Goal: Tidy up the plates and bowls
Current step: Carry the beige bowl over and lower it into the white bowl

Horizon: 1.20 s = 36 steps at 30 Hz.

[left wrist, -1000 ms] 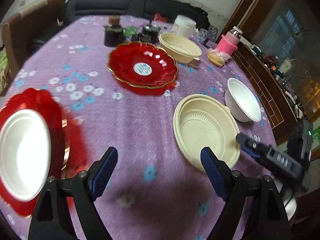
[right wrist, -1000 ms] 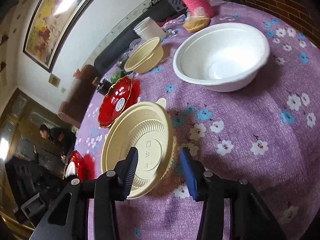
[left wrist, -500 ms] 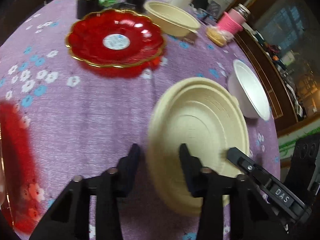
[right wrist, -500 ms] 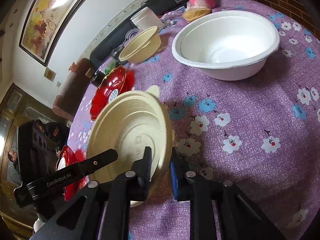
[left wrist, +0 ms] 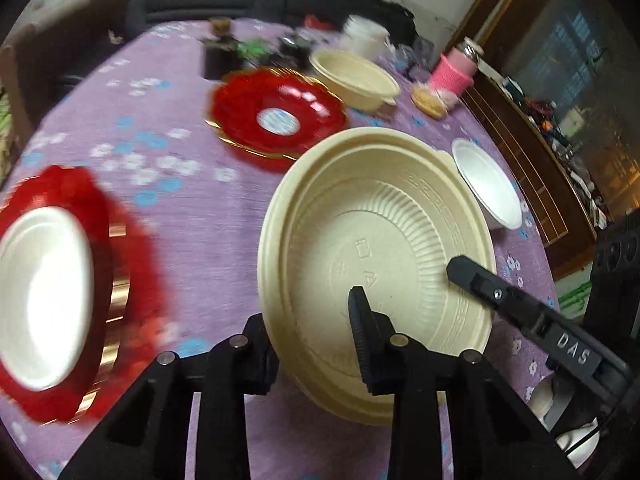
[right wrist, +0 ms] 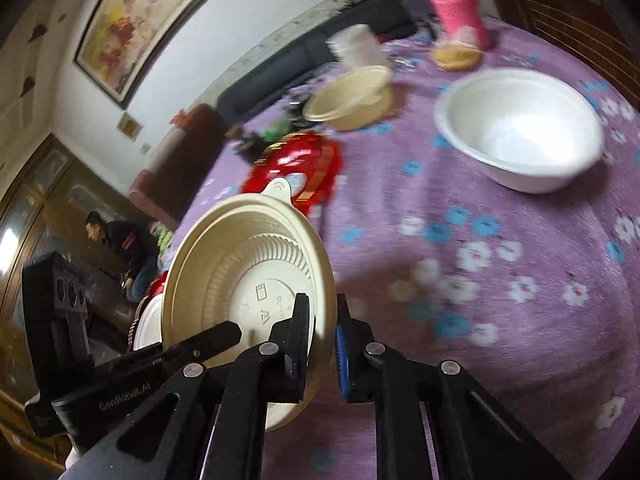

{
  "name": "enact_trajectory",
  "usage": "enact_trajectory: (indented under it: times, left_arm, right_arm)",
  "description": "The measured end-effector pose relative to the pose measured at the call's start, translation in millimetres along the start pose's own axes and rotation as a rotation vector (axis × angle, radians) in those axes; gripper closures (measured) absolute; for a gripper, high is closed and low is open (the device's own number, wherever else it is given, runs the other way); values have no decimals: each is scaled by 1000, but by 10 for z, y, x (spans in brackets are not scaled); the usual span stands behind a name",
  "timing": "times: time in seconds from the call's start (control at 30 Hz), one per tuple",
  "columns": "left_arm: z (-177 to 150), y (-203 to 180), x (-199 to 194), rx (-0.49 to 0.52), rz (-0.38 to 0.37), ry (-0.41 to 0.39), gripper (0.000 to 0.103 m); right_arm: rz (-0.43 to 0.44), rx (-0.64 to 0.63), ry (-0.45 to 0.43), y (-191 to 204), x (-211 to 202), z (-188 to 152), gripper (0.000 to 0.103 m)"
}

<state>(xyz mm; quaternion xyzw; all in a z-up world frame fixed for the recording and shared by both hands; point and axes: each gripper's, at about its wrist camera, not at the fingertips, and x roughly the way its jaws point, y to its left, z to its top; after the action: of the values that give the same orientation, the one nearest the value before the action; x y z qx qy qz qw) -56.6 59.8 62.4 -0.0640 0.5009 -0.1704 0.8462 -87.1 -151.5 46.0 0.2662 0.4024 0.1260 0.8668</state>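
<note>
A beige ribbed plate [left wrist: 380,248] is lifted off the purple table, tilted, held from both sides. My left gripper [left wrist: 312,340] is shut on its near rim. My right gripper [right wrist: 324,328] is shut on the opposite rim, and the plate shows in its view too [right wrist: 240,280]. The right gripper's finger [left wrist: 520,304] lies across the plate in the left wrist view. A white bowl [right wrist: 520,136] stands on the table to the right. A second beige bowl [left wrist: 356,76] stands at the back. A red plate [left wrist: 276,116] lies mid-table.
A white plate [left wrist: 40,292] rests on another red plate [left wrist: 132,280] at the left. A pink flask [left wrist: 456,72], a white tub [left wrist: 364,40], a small snack [left wrist: 430,100] and dark clutter stand at the table's far side. A wooden cabinet is on the right.
Both grippers closed on the beige plate's rims and lifted it off the table, tilting it. The left gripper swung back toward the left.
</note>
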Motion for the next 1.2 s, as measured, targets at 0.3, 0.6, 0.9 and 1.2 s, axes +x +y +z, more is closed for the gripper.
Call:
enact_trajectory:
  times: [0.3,0.6,0.9,1.2]
  left_arm:
    - [-104,875,-725,-92,208,-145,73]
    - [-151,1587,-784,-171,363,-138,72]
    - [-162,1696,-704,-181,407,-143,64]
    - [-191,1768,-758,-194,403,-173,56]
  right_arm:
    - [113,-169,77,1156,488,-74,90]
    - [127,-265,171,1917,1204,-286,90]
    - [91,-282,197,1973,1446,-367,89]
    - [65,-331,187,2030,1497,-427,90]
